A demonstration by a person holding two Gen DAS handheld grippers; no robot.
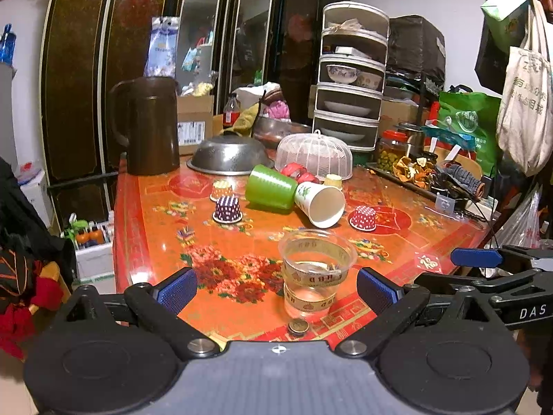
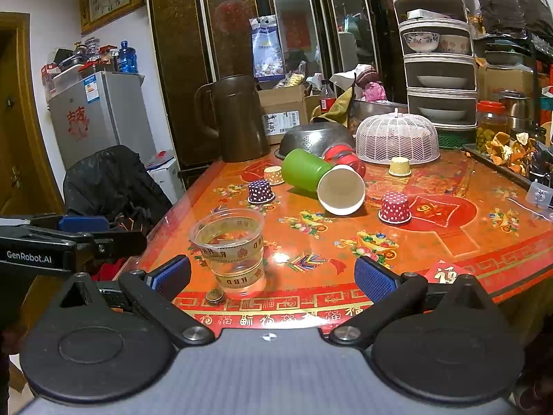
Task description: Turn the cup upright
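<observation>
A clear plastic cup (image 1: 315,269) with gold-lettered bands stands upright near the table's front edge; it also shows in the right wrist view (image 2: 232,250). A white paper cup (image 1: 321,204) lies on its side, mouth toward me, beside a green cup (image 1: 270,188) also on its side; both show in the right wrist view, white cup (image 2: 340,188), green cup (image 2: 304,170). My left gripper (image 1: 276,287) is open and empty, its fingers either side of the clear cup without touching. My right gripper (image 2: 273,276) is open and empty, just right of the clear cup.
Small paper cupcake cups stand upside down on the red patterned table (image 1: 155,235): purple dotted (image 1: 226,209), red dotted (image 1: 363,218). A coin (image 1: 298,326) lies by the clear cup. A brown jug (image 1: 148,126), steel bowl (image 1: 230,155) and white mesh cover (image 1: 314,155) stand behind.
</observation>
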